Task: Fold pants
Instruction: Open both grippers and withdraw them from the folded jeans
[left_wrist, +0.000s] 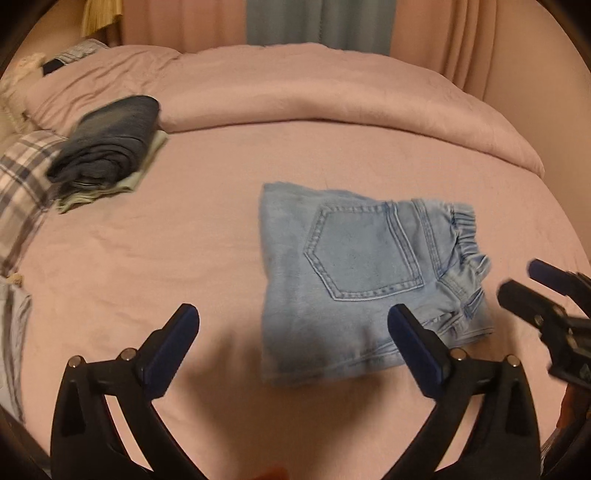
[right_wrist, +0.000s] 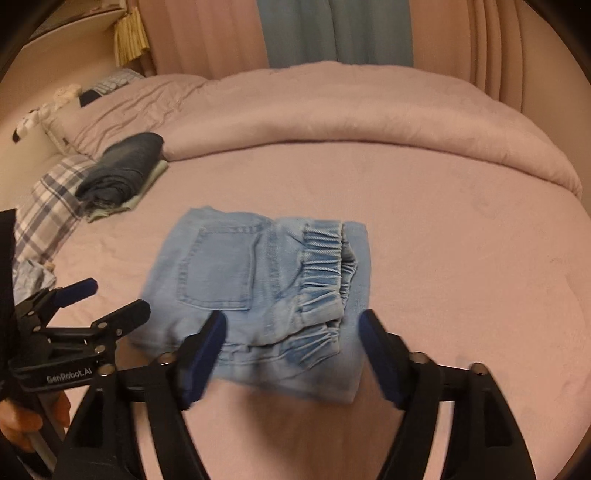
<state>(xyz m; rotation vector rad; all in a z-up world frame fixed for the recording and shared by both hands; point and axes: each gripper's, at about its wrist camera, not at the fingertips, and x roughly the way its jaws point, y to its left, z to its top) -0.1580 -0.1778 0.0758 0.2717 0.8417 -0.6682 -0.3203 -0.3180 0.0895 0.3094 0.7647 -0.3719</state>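
While we hold both claws just above the pink bed sheet (left_wrist: 155, 266), the light blue pants (left_wrist: 354, 280) lie folded into a compact square near the middle of the bed, back pocket facing up and the elastic waistband bunched toward 3 o'clock in the left wrist view. Our left gripper (left_wrist: 293, 321) has its fingers spread wide and grips nothing; its right fingertip (left_wrist: 402, 321) overlaps the near edge of the fold, though we cannot tell whether it touches the denim. Our right gripper (right_wrist: 293, 332) is likewise parted, with nothing between the pads, and frames the waistband end of the pants from 6 o'clock; contact with the cloth is unclear through the blur. At 10 o'clock from the pants, well apart, we see a dark folded jeans stack (left_wrist: 110, 140) resting on a pale green garment (left_wrist: 147, 164), beside a plaid pillow (left_wrist: 22, 177). Behind the pants, at 12 o'clock, a pink duvet (left_wrist: 332, 92) is pushed up in a roll.
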